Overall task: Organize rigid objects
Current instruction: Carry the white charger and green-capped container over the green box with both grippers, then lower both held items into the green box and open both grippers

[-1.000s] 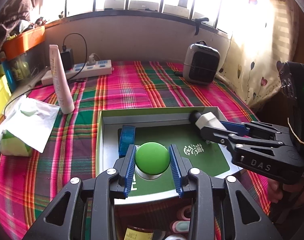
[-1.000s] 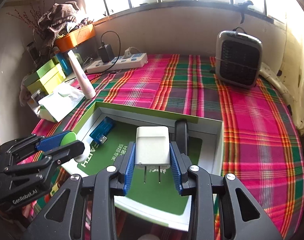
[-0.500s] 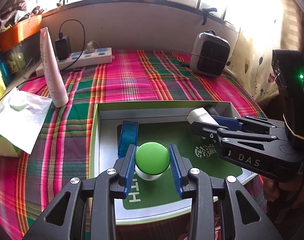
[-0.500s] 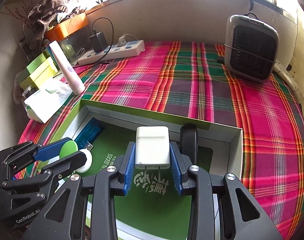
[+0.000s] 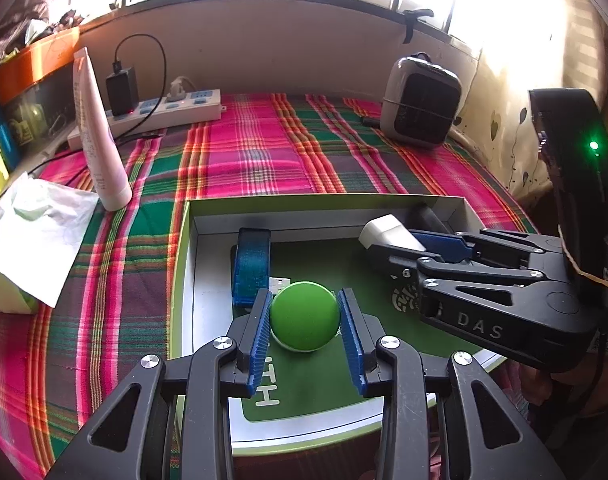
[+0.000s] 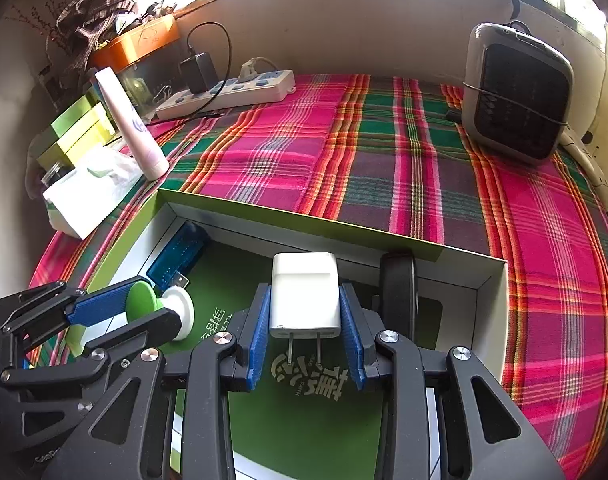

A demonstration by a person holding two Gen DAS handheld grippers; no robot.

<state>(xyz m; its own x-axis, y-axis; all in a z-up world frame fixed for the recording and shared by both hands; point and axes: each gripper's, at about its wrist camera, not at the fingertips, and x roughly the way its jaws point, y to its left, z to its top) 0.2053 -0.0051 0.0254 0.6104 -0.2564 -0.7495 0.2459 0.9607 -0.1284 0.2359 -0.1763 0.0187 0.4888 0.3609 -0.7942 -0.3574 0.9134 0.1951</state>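
Blue ribbed pads on my left gripper (image 5: 305, 322) clamp 1 green-topped round object (image 5: 304, 316), its white base (image 6: 180, 312) turned toward the floor of the box (image 5: 186, 280), low over the left part of the green liner. My right gripper (image 6: 305, 322) is clamped on 1 white charger plug (image 6: 305, 294); its long axis runs along the fingers, and its 2 metal prongs point back toward me, over the printed liner. Inside the box I count 1 blue USB device (image 5: 251, 268) lying lengthwise toward the far wall, connector nearest me, and 1 black object (image 6: 398, 292) against the right side. Outside, on the plaid cloth (image 6: 384, 152), stand 1 pale tube (image 5: 98, 136), 1 power strip (image 5: 164, 114) and 1 small heater (image 5: 420, 102).
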